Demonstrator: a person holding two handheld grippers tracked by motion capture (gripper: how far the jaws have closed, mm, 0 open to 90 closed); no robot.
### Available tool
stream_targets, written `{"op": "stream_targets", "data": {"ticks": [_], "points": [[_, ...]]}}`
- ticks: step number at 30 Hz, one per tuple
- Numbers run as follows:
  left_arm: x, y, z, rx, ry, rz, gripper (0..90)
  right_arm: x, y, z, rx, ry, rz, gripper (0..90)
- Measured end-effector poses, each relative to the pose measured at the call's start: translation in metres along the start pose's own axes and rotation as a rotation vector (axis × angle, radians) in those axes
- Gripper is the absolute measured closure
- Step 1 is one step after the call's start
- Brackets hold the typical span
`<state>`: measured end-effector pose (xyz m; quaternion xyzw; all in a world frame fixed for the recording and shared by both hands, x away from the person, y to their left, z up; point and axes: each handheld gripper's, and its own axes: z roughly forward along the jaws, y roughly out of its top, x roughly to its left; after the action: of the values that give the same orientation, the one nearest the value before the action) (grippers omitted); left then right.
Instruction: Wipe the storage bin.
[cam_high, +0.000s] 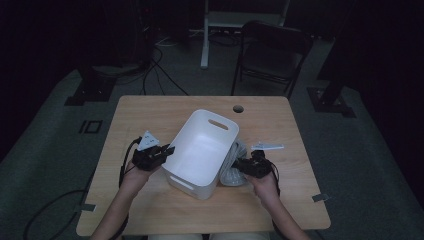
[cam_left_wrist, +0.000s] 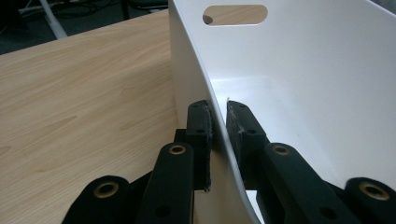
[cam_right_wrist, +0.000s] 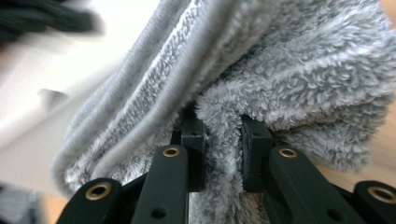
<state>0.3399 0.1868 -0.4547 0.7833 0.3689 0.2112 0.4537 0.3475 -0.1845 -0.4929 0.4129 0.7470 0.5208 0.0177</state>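
Observation:
A white plastic bin (cam_high: 202, 150) with handle slots stands in the middle of the wooden table. My left gripper (cam_high: 169, 150) is shut on the bin's left wall; in the left gripper view that wall (cam_left_wrist: 218, 135) runs between the two pads. A folded grey fleecy towel (cam_high: 234, 167) lies on the table against the bin's right side. My right gripper (cam_high: 240, 166) is shut on a fold of the towel (cam_right_wrist: 224, 135), whose pile bulges over both pads, with the white bin (cam_right_wrist: 37, 93) blurred behind it.
The table (cam_high: 150, 112) has a round cable hole (cam_high: 238, 108) at its far edge. Beyond it stand a black folding chair (cam_high: 272, 50) and a white stand leg (cam_high: 205, 35). Cables lie on the grey floor at left.

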Motion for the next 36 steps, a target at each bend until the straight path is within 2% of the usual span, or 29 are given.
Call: {"op": "stream_targets", "data": {"ticks": [2,4,6,8,10,16,18,24,26,28,31,34,36], "points": [[0.0,0.0,0.0,0.002,-0.003,0.003,80.2,0.01,0.005,-0.008,-0.035,0.041,-0.02,75.8],[0.001,0.0,0.0,0.0,-0.012,-0.002,80.2,0.017,0.008,-0.012,-0.043,0.051,-0.036,75.8],[0.001,0.0,0.0,-0.003,-0.023,-0.002,80.3,0.02,0.007,-0.011,-0.039,0.019,-0.051,75.9],[0.001,0.0,0.0,0.0,-0.024,0.006,80.2,0.018,0.004,-0.008,-0.036,0.01,-0.045,76.0],[0.0,0.0,0.001,0.001,-0.022,0.006,80.2,0.018,0.002,-0.005,-0.024,-0.027,-0.06,76.0],[-0.001,0.001,0.001,0.002,-0.018,0.012,80.2,0.006,-0.007,0.007,0.024,-0.074,-0.036,75.9],[-0.001,0.0,0.001,0.0,-0.017,0.005,80.2,0.0,-0.013,0.013,0.045,-0.086,-0.013,76.0],[-0.002,0.0,0.001,-0.005,-0.009,-0.004,80.1,-0.012,-0.025,0.032,0.149,-0.158,-0.026,75.9],[-0.002,-0.001,0.001,-0.009,0.0,-0.01,80.1,-0.016,-0.026,0.034,0.154,-0.145,-0.012,75.8],[-0.003,0.0,0.001,-0.009,0.014,-0.011,80.2,-0.015,-0.025,0.031,0.157,-0.141,-0.018,75.7],[-0.004,0.0,0.002,-0.007,0.025,-0.012,80.4,-0.014,-0.025,0.024,0.138,-0.12,-0.004,75.8],[-0.005,0.0,0.002,-0.01,0.024,-0.021,80.5,-0.001,-0.022,-0.001,0.04,-0.063,0.0,75.8],[-0.005,0.001,0.003,-0.01,0.024,-0.021,80.5,0.009,-0.019,-0.016,-0.04,0.005,-0.003,75.7]]}}
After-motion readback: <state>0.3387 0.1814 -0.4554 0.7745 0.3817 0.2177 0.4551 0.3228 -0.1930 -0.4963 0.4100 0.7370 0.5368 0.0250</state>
